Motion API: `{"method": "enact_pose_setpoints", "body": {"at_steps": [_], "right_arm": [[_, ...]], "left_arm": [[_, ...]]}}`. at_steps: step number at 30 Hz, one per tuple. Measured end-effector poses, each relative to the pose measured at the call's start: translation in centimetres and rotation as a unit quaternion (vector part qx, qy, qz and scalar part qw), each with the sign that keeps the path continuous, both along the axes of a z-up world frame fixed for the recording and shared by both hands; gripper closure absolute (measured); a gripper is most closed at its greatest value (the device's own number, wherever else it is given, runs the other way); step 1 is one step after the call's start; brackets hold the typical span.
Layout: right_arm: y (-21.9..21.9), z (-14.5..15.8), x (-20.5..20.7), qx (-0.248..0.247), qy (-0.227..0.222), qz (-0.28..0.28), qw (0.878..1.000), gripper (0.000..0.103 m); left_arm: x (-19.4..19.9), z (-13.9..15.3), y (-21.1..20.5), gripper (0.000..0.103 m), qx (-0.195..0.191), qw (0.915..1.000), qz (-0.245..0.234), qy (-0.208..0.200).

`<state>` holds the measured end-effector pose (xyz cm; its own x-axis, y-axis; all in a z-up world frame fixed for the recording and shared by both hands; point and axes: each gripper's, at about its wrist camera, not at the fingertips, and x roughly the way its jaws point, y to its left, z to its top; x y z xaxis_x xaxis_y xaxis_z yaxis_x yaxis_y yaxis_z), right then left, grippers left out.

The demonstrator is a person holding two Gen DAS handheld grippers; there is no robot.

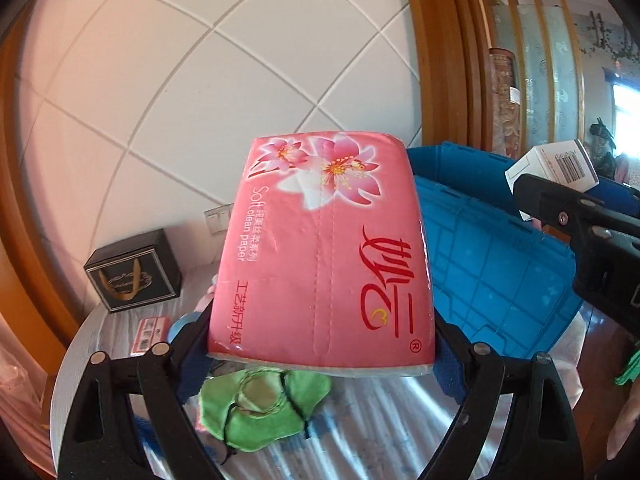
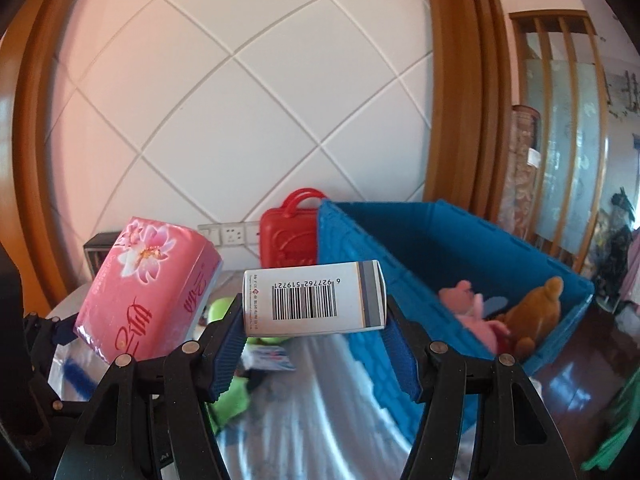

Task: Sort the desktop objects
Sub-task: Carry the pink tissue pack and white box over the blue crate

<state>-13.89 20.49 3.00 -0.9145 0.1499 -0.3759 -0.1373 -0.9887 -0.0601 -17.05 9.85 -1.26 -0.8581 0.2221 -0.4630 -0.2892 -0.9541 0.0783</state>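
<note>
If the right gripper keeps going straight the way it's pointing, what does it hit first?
Probably the blue crate: its near wall lies just beyond the white box held in the right gripper. Depth is unclear.

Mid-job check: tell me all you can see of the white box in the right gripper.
The white box is a small carton, cardboard by the look of it, with a black barcode and digits on its facing side and a grey band near its right end. It lies crosswise and slightly tilted, held by its ends between the blue pads of the right gripper, lifted off the table, in front of the blue bin. Nothing else visibly touches it.
</note>
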Motion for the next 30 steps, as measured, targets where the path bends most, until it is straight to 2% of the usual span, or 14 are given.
{"method": "enact_pose_setpoints", "body": {"at_steps": [6,15,22,28,29,30], "right_arm": [[10.1,1.4,-0.7,0.024,0.009,-0.033,0.999,0.039],[23.0,2.8,-2.6,0.035,0.004,-0.078,0.996,0.039],[28.9,1.6,-5.1,0.022,-0.011,-0.095,0.995,0.039],[31.9,1.2,-6.7,0.017,-0.016,-0.109,0.994,0.038],[32.3,1.2,-6.9,0.017,-0.014,-0.117,0.993,0.037],[32.3,1.3,-7.0,0.018,-0.012,-0.121,0.992,0.029]], "left_arm": [[-2.1,1.9,11.0,0.013,0.017,0.9992,-0.032,0.015],[-5.6,3.1,23.4,0.013,-0.012,0.9977,-0.066,0.009],[-7.5,2.7,27.5,0.013,-0.035,0.9964,-0.077,-0.006],[-8.6,3.4,28.0,0.012,-0.024,0.9966,-0.078,-0.013],[-8.8,3.4,28.1,0.011,-0.022,0.9963,-0.081,-0.017],[-8.9,3.3,28.1,0.01,-0.021,0.9959,-0.086,-0.02]]}}
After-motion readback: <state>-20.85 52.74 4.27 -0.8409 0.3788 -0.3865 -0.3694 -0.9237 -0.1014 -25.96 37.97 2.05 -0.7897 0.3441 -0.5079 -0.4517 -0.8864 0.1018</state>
